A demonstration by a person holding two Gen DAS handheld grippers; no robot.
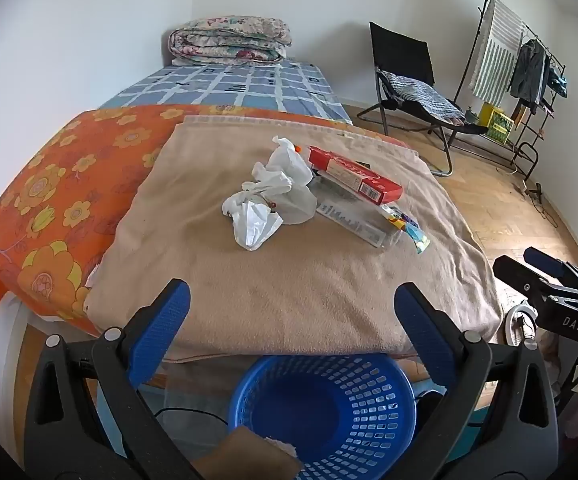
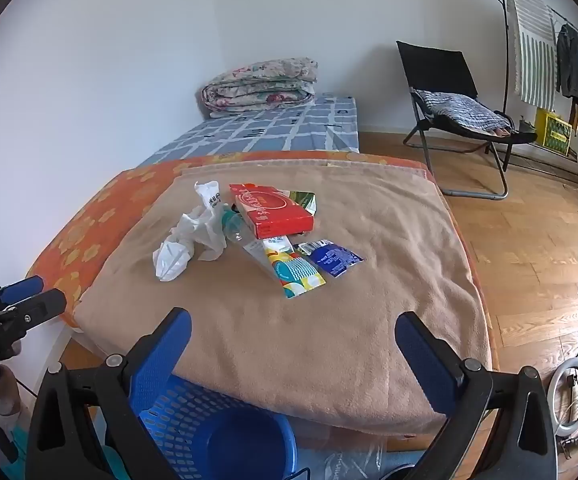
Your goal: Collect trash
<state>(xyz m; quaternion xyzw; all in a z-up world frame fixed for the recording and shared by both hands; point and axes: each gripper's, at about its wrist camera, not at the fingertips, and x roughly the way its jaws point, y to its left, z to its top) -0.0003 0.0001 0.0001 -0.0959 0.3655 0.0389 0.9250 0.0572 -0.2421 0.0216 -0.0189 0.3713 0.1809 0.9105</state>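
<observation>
A heap of trash lies on a tan blanket (image 1: 289,280) (image 2: 329,320) at the foot of the bed: crumpled white plastic bags (image 1: 273,188) (image 2: 193,240), a red box (image 1: 355,174) (image 2: 273,210), a clear plastic bottle (image 1: 361,220) (image 2: 241,236), a colourful wrapper (image 2: 297,276) and a blue sachet (image 2: 335,258). A blue slatted basket (image 1: 325,412) (image 2: 217,436) stands on the floor below the bed's near edge. My left gripper (image 1: 291,304) and my right gripper (image 2: 293,336) both hover open over the near part of the blanket, well short of the trash, with nothing between their fingers.
An orange flowered cover (image 1: 57,200) lies under the blanket, a folded quilt (image 1: 229,40) at the bed's far end. A black folding chair (image 2: 457,120) and a clothes rack (image 2: 561,80) stand on the wooden floor to the right. A ring light (image 2: 573,400) lies near the bed corner.
</observation>
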